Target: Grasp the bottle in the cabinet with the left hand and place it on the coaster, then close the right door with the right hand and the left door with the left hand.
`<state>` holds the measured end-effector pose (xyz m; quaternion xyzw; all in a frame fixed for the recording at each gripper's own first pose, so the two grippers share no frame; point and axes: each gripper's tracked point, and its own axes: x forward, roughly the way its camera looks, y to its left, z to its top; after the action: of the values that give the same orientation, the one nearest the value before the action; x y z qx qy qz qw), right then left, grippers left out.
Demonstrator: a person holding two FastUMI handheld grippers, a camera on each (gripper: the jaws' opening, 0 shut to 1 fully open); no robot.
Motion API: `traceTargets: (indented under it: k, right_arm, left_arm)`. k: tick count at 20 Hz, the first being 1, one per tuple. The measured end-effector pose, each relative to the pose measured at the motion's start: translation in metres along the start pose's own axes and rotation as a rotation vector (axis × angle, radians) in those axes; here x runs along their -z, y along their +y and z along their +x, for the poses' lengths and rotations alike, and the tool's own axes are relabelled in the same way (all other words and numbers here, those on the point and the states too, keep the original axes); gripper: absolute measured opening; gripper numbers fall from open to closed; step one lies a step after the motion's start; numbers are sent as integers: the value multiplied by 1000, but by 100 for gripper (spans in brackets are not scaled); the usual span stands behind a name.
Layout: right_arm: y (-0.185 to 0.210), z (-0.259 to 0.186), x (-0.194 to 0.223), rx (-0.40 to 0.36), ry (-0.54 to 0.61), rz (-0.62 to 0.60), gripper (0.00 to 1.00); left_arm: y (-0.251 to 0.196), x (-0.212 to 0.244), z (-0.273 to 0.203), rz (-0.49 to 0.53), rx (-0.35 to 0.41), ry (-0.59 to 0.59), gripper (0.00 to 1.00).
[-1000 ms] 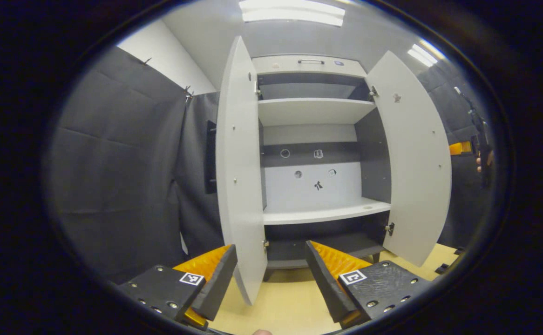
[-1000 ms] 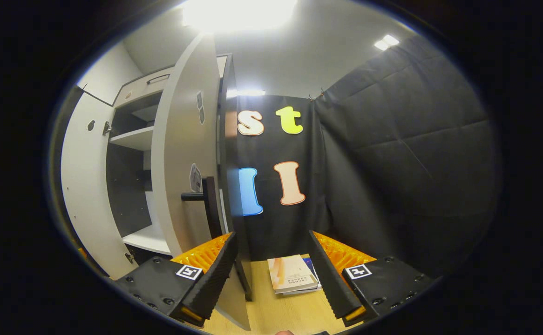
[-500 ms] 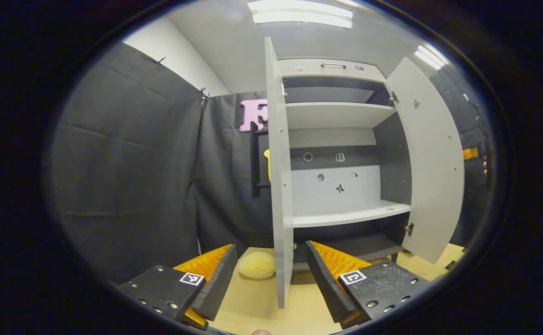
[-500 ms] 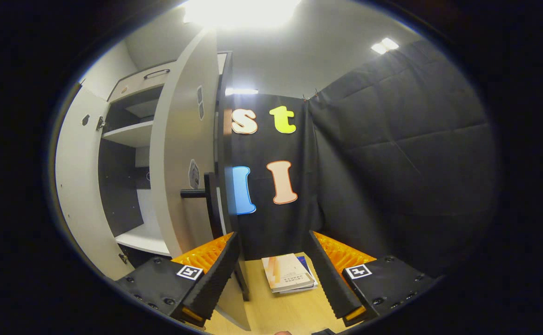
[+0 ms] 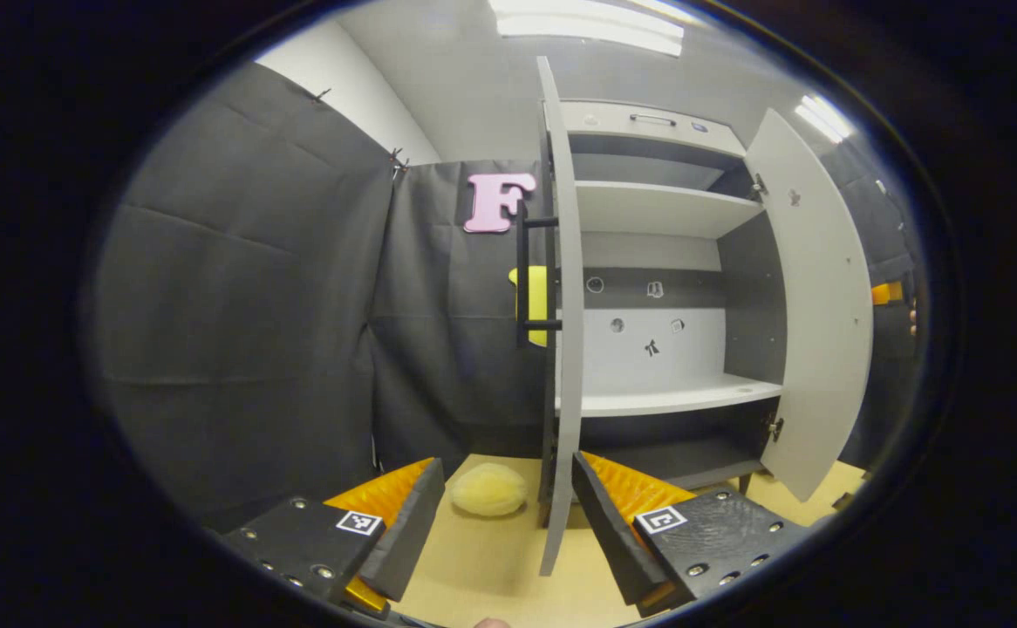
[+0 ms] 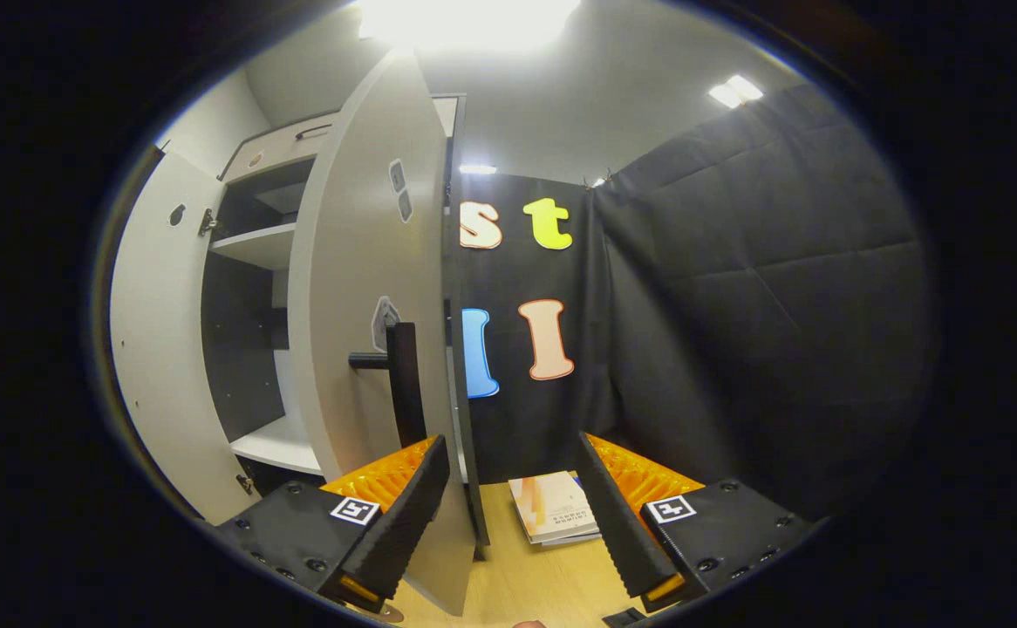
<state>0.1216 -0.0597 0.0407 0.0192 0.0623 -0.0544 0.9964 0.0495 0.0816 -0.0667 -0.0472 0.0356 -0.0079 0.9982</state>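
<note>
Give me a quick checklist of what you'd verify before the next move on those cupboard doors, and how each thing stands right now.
1. Cabinet shelves free of the bottle: ok, none stands on the shelves in the left gripper view.
2. Bottle resting on the coaster: cannot tell.
3. Right door closed: not ok, it stands wide open, dark handle facing out.
4. Left door closed: not ok, it is open, seen edge-on.
5. Right gripper free to push: ok, open and holding nothing, door edge between its fingers.
6. Left gripper free: ok, open and holding nothing; a yellow sponge-like lump lies on the table beside the left door.
</note>
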Motion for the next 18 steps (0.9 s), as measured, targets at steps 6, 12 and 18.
traceTargets:
  k: [6,12,18]
  right_arm:
    - [47,2,3,-86,10,37,92]
    - [98,6,6,-173,19,53,95]
    - [143,17,14,-250,36,86,95]
  left_arm:
    - [14,2,10,-3,-5,4,89]
    - [42,1,1,-26,-24,-12,89]
    - [61,-1,0,-25,-51,-10,89]
